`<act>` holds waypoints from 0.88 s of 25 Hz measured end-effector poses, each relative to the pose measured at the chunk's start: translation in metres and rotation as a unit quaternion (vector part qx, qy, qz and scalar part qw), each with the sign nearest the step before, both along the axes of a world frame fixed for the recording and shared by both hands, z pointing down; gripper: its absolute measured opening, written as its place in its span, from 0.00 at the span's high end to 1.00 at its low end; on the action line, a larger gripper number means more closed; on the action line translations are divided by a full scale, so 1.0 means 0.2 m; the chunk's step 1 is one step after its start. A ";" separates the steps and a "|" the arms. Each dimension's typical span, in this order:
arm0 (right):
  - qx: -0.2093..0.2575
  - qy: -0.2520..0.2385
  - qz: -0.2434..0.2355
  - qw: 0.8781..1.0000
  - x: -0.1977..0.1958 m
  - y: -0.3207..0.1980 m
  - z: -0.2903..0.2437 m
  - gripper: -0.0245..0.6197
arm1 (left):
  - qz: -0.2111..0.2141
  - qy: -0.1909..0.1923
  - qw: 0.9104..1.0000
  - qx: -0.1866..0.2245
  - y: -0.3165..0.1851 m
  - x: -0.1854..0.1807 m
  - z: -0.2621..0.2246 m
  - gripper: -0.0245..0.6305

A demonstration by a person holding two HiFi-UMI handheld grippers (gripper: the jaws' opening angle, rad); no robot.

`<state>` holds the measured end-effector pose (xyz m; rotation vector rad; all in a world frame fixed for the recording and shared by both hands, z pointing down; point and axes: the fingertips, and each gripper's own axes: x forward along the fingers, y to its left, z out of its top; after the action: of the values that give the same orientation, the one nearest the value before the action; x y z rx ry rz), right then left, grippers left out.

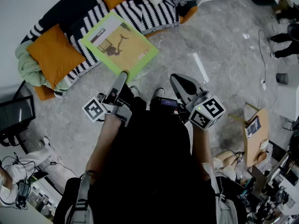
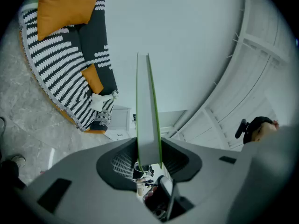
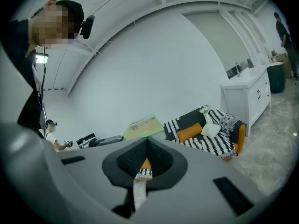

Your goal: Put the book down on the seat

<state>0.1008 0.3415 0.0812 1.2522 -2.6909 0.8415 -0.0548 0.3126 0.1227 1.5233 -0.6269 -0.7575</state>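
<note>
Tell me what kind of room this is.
Probably a lab or studio dressed as a living room: a striped sofa with orange cushions on a stone-look tiled floor, but with a monitor and cluttered gear around the edges.

The book (image 1: 120, 45) has a smooth paper cover, light green at the border, with a slight shine. The seat (image 1: 154, 13) is covered with a woven cloth in black and white stripes, matt and a little rough. The orange cushion (image 1: 53, 50) on it is of plain matt cloth, and the blanket (image 1: 27, 64) at one end looks like a thick pale green knit. The floor (image 1: 224, 41) is of grey stone tiles, polished, with a pale reflection. The left gripper (image 1: 124, 74) and the right gripper (image 1: 176, 78) have jaws of matt grey plastic; their inner pads are black and ribbed. The box (image 1: 257, 148) is of brown cardboard.
</note>
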 end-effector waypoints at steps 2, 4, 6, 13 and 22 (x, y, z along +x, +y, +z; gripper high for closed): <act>-0.001 -0.001 0.002 1.000 0.00 0.00 0.00 0.94 | -0.001 0.000 1.000 -0.003 0.00 -0.01 0.01 0.72; -0.002 -0.001 0.004 1.000 0.00 0.00 0.01 0.94 | -0.001 -0.001 1.000 -0.003 0.00 -0.01 0.01 0.72; 0.001 -0.003 0.005 1.000 -0.01 0.00 0.01 0.94 | 0.000 -0.002 1.000 -0.001 0.00 -0.01 0.02 0.72; -0.011 0.008 0.020 1.000 -0.02 -0.03 0.09 0.94 | 0.002 0.003 1.000 -0.007 -0.04 -0.03 0.05 0.72; -0.026 0.019 0.043 0.999 -0.10 -0.10 0.09 0.94 | 0.019 -0.003 1.000 -0.012 -0.09 -0.09 0.05 0.72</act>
<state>0.0815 0.3214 0.0998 1.3673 -2.5847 0.8817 -0.0736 0.2951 0.1318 1.5127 -0.6072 -0.7138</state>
